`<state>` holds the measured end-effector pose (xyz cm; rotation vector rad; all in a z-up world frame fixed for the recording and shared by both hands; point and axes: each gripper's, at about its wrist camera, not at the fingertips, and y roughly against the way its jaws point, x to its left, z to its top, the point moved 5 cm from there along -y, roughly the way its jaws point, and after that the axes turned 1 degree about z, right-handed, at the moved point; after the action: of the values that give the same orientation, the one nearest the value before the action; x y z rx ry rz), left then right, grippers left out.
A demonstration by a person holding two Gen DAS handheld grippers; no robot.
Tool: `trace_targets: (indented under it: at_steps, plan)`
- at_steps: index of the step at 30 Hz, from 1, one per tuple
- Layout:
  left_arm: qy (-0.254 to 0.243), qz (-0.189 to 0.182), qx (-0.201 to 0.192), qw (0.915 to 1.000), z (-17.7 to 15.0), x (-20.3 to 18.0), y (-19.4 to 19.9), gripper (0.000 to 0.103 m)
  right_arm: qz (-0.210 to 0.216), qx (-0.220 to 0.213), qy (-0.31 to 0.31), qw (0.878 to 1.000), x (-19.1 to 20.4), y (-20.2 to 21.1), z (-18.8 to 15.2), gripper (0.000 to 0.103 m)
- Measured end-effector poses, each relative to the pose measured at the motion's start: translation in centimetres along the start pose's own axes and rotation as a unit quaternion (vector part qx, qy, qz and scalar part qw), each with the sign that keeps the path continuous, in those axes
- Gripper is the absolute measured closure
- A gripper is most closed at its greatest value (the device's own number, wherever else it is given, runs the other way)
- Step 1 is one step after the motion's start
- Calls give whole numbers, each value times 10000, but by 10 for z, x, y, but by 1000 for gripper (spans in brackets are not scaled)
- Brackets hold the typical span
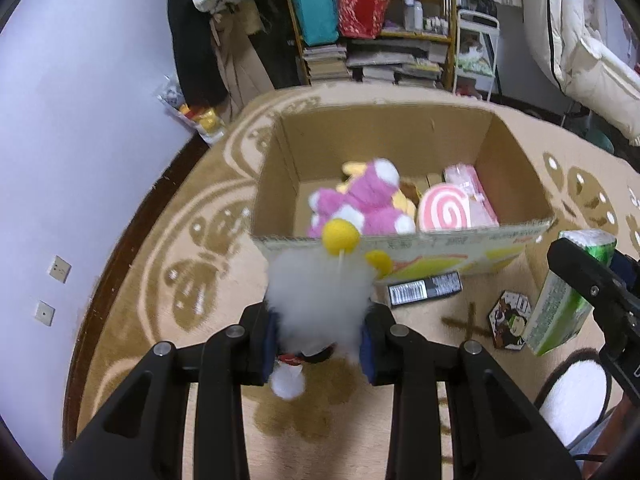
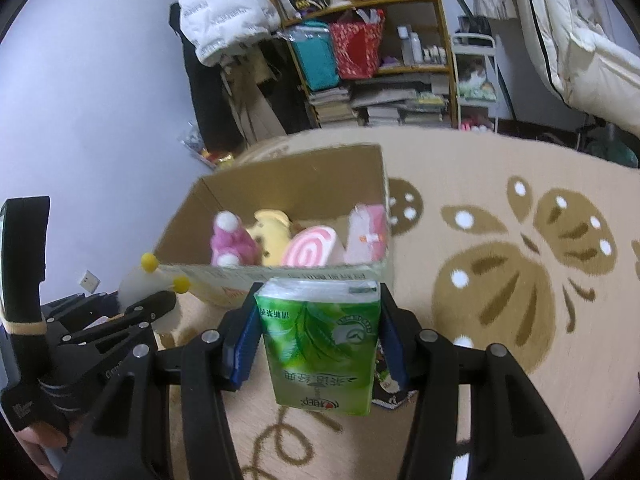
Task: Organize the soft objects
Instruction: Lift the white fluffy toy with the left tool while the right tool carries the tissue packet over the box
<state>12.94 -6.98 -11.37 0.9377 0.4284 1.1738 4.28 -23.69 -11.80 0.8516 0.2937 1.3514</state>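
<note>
Roughly halfway, judging by the layout. Already in the cardboard box (image 1: 400,148), ahead of both claws: a pink plush (image 1: 360,200), a yellow plush (image 2: 272,236), a swirl cushion (image 1: 444,210), a pink packet (image 1: 470,192). Left claw (image 1: 320,344) clamped tight on a white fluffy toy (image 1: 316,292) with 2 yellow balls, just short of the box's near wall. Right claw (image 2: 316,340) part-open, gripping a green tissue pack (image 2: 320,340). Left below on the rug (image 1: 180,260): a black bar-coded box (image 1: 424,290) and a hexagonal item (image 1: 510,320), possibly not soft.
</note>
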Motion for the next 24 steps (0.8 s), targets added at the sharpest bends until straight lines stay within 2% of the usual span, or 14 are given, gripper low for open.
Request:
trace_targets:
  at_steps: [9,12,17,24]
  plan:
    - [111,4,-580,9983,28,15,37,72,209,-541,144,9982,16,24,21,47]
    - [81,29,-739,9972,38,15,45,72,405,-563,35,9976,18,28,28,47]
    - [75,-77,-990,9950,60,14,46,72,395,-679,181,9967,27,38,48,47]
    - [61,15,-1238,9923,85,18,41,72,323,-896,372,9948,32,41,77,47]
